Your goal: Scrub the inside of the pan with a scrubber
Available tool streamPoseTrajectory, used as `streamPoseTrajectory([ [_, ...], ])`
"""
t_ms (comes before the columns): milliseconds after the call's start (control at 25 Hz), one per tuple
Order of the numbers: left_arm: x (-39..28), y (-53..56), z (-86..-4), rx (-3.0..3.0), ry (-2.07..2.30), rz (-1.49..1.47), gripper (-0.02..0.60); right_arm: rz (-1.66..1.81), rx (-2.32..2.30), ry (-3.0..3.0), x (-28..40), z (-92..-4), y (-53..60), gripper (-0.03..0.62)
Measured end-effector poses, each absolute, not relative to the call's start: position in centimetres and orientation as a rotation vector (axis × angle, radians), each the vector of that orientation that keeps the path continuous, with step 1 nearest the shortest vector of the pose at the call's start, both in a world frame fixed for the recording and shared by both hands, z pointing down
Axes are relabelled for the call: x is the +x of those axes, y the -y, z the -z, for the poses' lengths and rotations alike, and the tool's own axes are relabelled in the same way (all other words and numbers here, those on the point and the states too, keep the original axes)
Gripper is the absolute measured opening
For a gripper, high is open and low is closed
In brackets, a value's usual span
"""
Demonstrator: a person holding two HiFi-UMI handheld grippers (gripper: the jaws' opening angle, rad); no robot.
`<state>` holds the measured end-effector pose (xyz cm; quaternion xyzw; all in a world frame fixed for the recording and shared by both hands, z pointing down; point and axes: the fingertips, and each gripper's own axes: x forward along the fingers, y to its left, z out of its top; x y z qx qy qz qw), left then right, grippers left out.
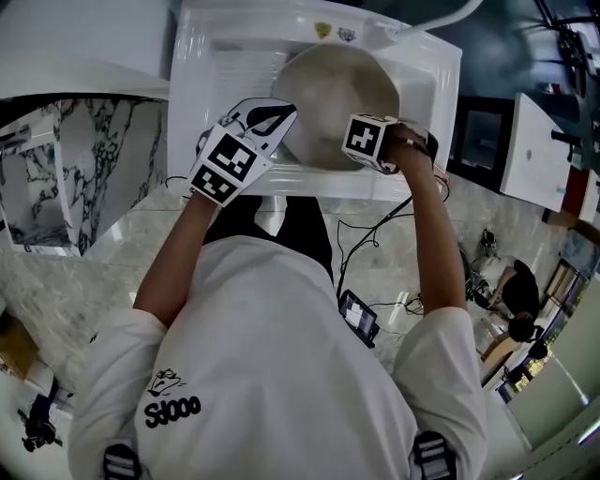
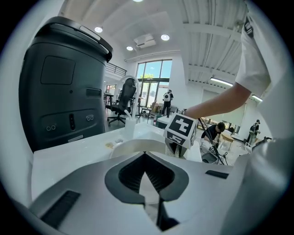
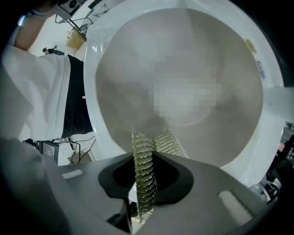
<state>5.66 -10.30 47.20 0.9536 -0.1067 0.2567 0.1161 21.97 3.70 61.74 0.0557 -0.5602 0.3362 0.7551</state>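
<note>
A round pan (image 1: 333, 94) with a pale grey inside lies in the white sink (image 1: 202, 66). My left gripper (image 1: 272, 117) is at the pan's left rim; in the left gripper view its jaws (image 2: 146, 158) are shut on a thin white edge, the pan's rim (image 2: 133, 146). My right gripper (image 1: 361, 145) reaches in over the near right rim. In the right gripper view it (image 3: 146, 158) is shut on a greenish-gold mesh scrubber (image 3: 143, 174), whose tip rests against the pan's inner wall (image 3: 183, 59).
A white faucet (image 1: 441, 19) curves over the sink's far right corner. Marble counter (image 1: 56, 187) lies to the left. A dark appliance (image 2: 64, 92) stands beside the sink. A phone-like device (image 1: 359, 316) and cables hang at the person's waist.
</note>
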Motion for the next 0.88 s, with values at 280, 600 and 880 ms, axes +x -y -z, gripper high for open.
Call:
streamPoseTrajectory([
  [280,5.9,11.4,-48.0,2.749,0.371,-0.765,0.005,-0.659,0.103,1.182,23.6,-62.6,-1.9,0.08],
  [600,5.7,13.1,-48.6,2.699,0.47,-0.756,0.005,-0.494,0.125,1.151,25.7,-64.0,2.9,0.08],
  [880,4.8,13.9,-48.8,2.668,0.559,-0.753,0.005,-0.326,0.186,1.217,25.9,-66.3,6.2,0.08],
])
